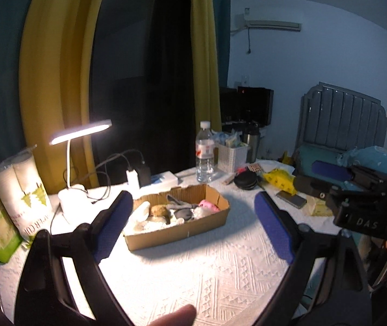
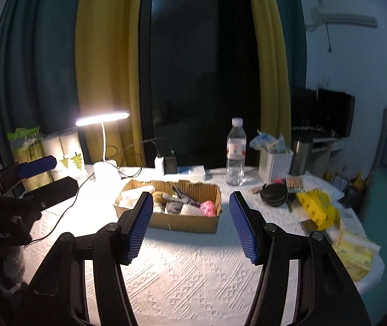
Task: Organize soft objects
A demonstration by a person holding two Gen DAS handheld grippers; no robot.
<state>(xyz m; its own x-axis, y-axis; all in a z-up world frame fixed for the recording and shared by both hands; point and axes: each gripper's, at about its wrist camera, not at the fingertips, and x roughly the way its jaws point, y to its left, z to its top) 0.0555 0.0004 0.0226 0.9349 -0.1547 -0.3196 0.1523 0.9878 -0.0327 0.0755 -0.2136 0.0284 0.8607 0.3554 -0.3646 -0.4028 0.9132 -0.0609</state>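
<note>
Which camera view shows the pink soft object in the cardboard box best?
The right wrist view: the pink soft object lies unobstructed in the right end of the cardboard box. The left wrist view also shows it, but smaller, more washed out by lamp glare and partly hidden behind the box wall.

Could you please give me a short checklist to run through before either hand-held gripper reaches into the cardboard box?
1. Left hand-held gripper open and empty: ok.
2. Right hand-held gripper open and empty: ok.
3. Cardboard box upright on the tablecloth, top open: ok.
4. Soft items in the box visible, such as the pink item and the grey sock: ok.
5. Path from both grippers to the box free of objects: ok.
6. Lamp cable out of the left gripper's way: cannot tell.
</note>
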